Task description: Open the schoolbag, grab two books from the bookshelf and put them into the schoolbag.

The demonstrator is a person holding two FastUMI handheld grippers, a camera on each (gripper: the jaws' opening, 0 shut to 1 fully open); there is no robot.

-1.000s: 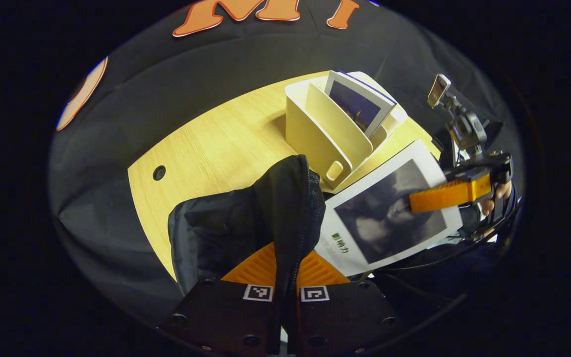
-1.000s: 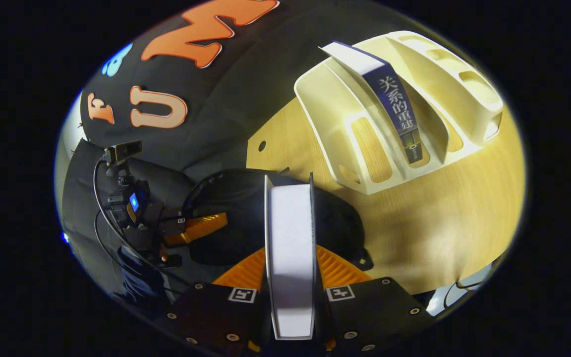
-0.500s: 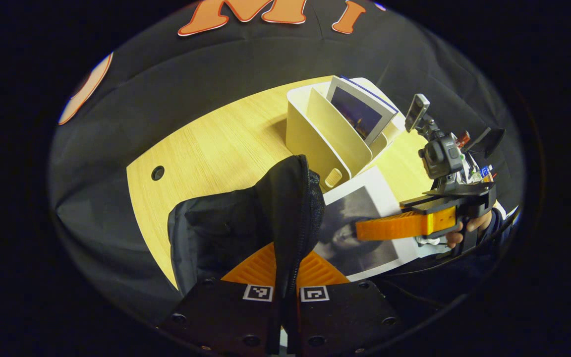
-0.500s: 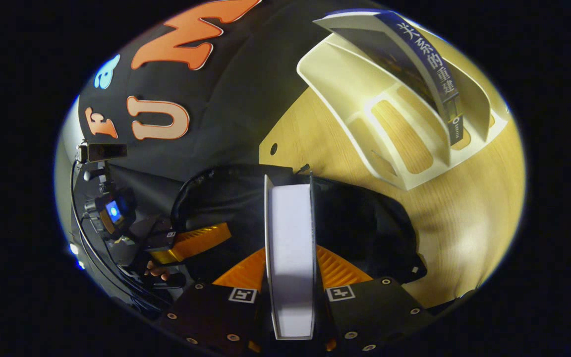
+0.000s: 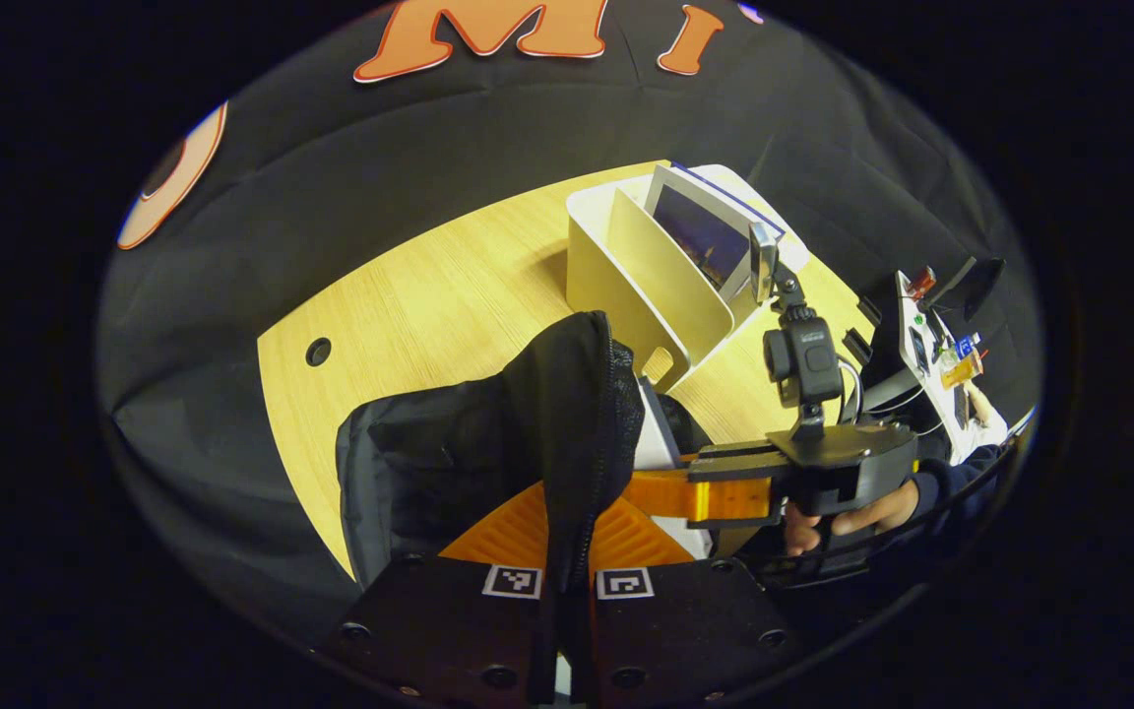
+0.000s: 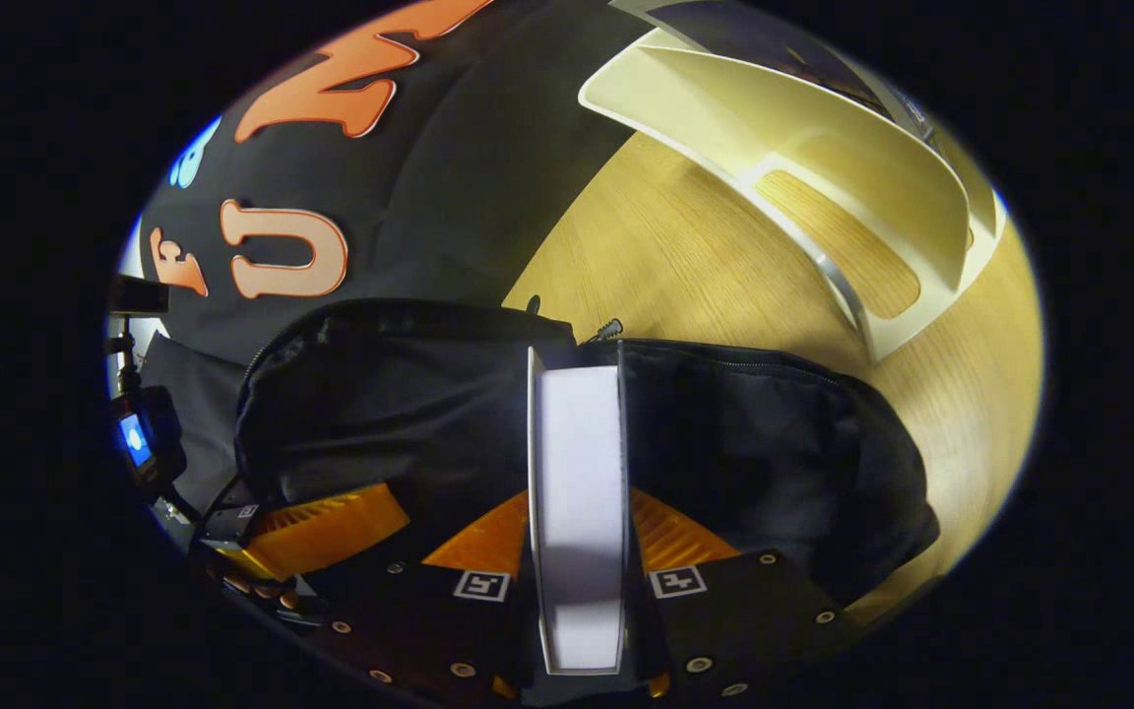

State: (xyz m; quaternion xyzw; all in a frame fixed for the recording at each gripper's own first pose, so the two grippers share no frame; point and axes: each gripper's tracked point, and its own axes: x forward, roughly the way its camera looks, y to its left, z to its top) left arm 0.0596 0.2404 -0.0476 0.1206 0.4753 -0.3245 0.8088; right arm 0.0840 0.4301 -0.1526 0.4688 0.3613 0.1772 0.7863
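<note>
Schoolbag (image 6: 409,394) sits on the table (image 5: 429,295), its flap pinched up by the left gripper (image 5: 567,591) while the right gripper (image 6: 577,551) clamps a book (image 6: 577,473) entering the mouth; ideally feed it edge-first, keeping the opening wide.

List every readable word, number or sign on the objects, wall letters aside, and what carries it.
None can be read.
Shelved book: cover print too small.
White book: blank page edge faces the camera.
Schoolbag: no print visible.
Square markers: patterns, no words.
</note>
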